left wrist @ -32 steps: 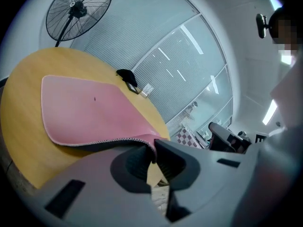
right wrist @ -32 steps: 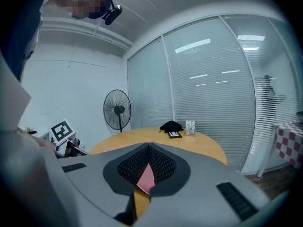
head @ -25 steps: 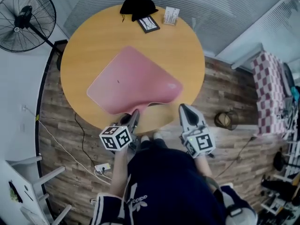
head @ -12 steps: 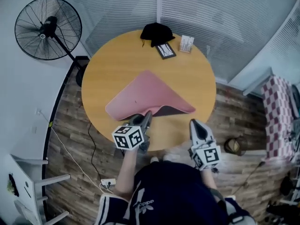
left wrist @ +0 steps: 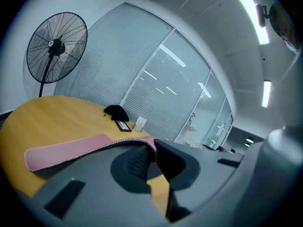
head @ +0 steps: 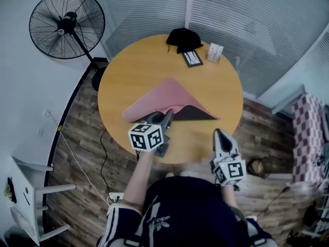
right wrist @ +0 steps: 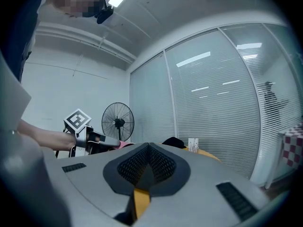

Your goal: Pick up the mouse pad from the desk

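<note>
The pink mouse pad lies on the round wooden desk, its near edge raised so that the dark underside shows. My left gripper is shut on that raised edge. In the left gripper view the pad's stitched rim sits pinched between the jaws, and the rest of the pad droops to the desk. My right gripper hovers at the desk's near right edge, shut with nothing in it; in the right gripper view its pads meet at the tips.
At the desk's far side sit a black cap, a dark-framed flat item and a small white card stand. A standing fan is at the far left. A cable and power strip lie on the floor.
My left gripper has risen with the pad's near edge, so the pad folds up further and its dark underside shows. My right gripper has lifted slightly.
</note>
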`<state>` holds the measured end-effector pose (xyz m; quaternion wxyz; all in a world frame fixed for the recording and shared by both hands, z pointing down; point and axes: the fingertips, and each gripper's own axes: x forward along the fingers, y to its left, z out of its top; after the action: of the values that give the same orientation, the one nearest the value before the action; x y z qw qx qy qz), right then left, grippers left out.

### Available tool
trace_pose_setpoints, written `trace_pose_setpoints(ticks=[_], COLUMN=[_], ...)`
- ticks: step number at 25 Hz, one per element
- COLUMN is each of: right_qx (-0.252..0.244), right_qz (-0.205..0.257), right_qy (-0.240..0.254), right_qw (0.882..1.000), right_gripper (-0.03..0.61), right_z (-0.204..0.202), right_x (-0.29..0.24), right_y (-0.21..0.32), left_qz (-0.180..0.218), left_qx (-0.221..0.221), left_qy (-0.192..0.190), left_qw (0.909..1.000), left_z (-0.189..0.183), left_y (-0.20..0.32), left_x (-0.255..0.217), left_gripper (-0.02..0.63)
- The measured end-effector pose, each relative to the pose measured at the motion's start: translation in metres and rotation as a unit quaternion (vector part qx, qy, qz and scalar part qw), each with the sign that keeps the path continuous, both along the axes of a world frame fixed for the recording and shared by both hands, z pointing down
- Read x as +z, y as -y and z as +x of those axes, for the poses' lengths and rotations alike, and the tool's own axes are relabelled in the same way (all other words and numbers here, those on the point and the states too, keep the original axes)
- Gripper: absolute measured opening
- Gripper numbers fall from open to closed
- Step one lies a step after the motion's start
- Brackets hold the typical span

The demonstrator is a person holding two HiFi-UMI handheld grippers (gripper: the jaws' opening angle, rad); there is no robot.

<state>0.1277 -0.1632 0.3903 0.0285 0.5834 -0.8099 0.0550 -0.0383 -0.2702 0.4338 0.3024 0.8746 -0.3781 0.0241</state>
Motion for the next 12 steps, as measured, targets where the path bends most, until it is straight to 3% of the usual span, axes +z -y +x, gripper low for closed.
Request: trace_pose_setpoints(ticks=[12], right_qx=[0.007], right_qz=[0.012], right_qy=[-0.005], right_qw=[1.0], right_gripper=[0.002], right_z=[0.004], right_x=[-0.009], right_y=[0.001], left_qz=[0.054], left_qx=[-0.015], left_qy=[0.0], left_qw=[0.9984], left_z=[-0.016], left_y=[0.04], left_x=[-0.045], left_gripper=[0.02])
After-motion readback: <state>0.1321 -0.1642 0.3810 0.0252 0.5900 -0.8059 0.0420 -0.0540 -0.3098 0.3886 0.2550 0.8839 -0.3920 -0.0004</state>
